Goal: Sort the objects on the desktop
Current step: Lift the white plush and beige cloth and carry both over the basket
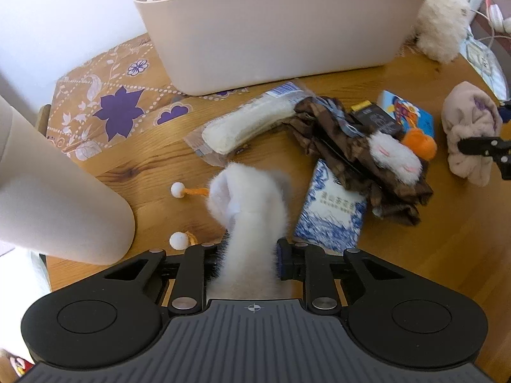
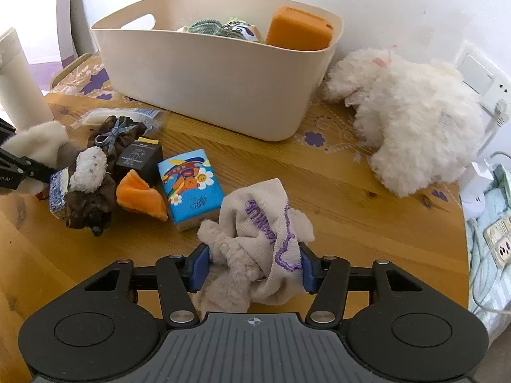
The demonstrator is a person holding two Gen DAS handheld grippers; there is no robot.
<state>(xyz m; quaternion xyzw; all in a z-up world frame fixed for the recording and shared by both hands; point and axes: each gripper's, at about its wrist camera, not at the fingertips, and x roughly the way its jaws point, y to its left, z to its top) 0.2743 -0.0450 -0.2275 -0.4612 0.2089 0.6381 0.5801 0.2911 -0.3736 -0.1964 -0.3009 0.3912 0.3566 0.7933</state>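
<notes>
Left gripper (image 1: 250, 255): its fingers are clenched on a white fluffy plush piece with orange cords and white ball ends (image 1: 246, 201), at our 6 o'clock in the left wrist view, low over the wooden table (image 1: 415, 271).

Right gripper (image 2: 254, 268): its blue-padded fingers (image 2: 199, 268) are grasping a beige fleece-lined sock with purple lettering (image 2: 265, 236) from both sides, at 6 o'clock in the right wrist view.

Step in hand: we judge both pickups as just made; neither item is in the bin yet.

Middle ground: in the left view, at 1 to 2 o'clock, a blue-and-white patterned carton (image 1: 329, 217), a crumpled brown patterned cloth (image 1: 345, 150), a black box (image 1: 377, 118) and a bright blue cartoon-printed box (image 1: 408, 111) lie clustered, touching or overlapping. A long white pad in clear wrapping (image 1: 249, 127) lies at 12 o'clock.

Far: the cream plastic storage bin (image 2: 217, 83) stands at 12 o'clock, already holding an orange block (image 2: 298, 30). A large white fluffy plush toy (image 2: 412, 127) lies just beside it at 2 o'clock.

Next move: we would lift both items clear of the clutter, carry them over the bin's near wall, and let go only above its opening. The trailing cords could snag.
</notes>
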